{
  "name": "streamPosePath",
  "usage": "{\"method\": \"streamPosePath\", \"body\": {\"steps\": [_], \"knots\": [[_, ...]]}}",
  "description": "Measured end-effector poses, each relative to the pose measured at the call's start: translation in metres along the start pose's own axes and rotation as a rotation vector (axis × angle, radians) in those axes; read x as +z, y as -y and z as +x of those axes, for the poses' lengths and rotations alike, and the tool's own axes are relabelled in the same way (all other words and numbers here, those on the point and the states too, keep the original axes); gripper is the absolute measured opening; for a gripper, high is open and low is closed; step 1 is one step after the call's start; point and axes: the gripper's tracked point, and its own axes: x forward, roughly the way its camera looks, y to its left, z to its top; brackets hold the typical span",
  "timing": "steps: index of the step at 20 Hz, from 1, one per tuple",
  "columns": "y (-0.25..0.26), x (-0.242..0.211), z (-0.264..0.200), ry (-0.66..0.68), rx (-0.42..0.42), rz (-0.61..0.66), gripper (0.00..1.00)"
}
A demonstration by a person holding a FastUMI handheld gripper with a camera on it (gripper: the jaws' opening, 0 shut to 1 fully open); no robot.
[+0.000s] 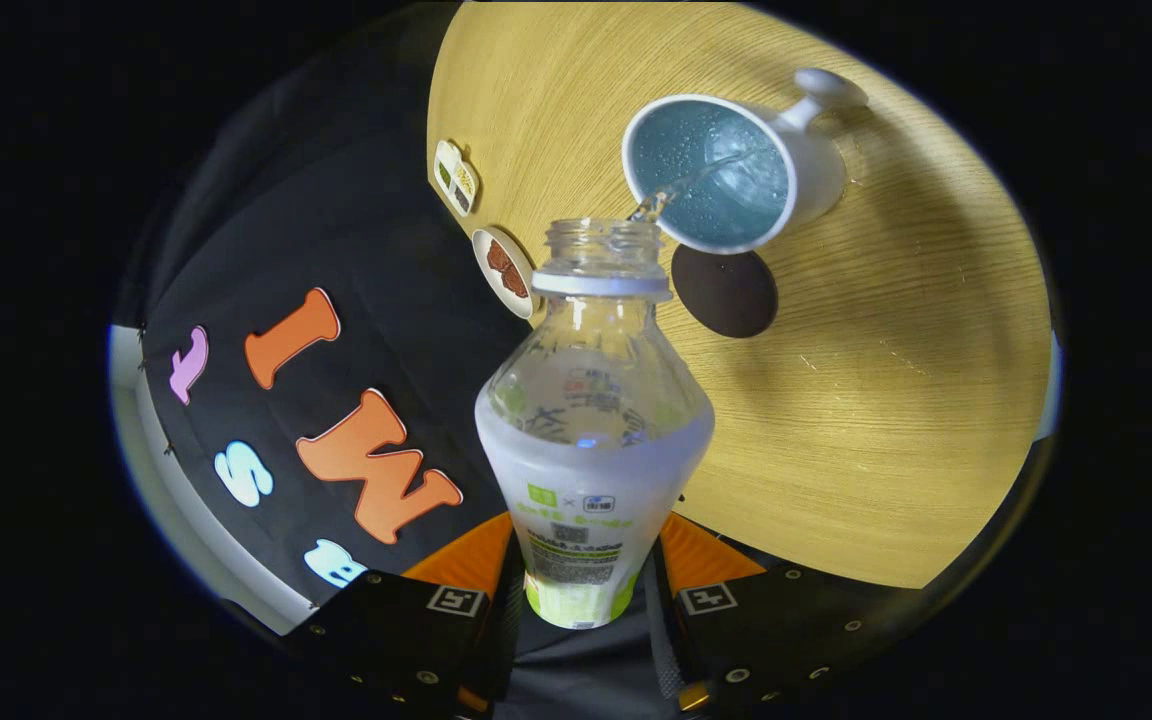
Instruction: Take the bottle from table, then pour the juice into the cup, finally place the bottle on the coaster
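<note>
My gripper [586,575] is shut on a clear plastic bottle [591,420] with a white and green label, one finger on each side of its lower body. The bottle is tilted, its uncapped mouth pointing ahead at a white cup [726,170] with a blue inside and a handle on its far side. A thin stream of clear liquid [681,188] runs from the bottle's mouth over the cup's near rim into the cup, which holds bubbly liquid. A dark round coaster [726,292] lies on the wooden table [886,400] just in front of the cup, beyond the bottle's neck.
Two small picture cards [456,177] [504,270] lie at the table's edge to the left of the bottle's neck. The black cloth wall hangs beyond that edge. Bare wood stretches to the right of the coaster and cup.
</note>
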Motion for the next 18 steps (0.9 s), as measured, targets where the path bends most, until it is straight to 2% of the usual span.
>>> {"method": "streamPosePath", "body": {"steps": [18], "knots": [[-0.0019,0.0052,0.0002,-0.029,-0.002,0.097,0.56]]}}
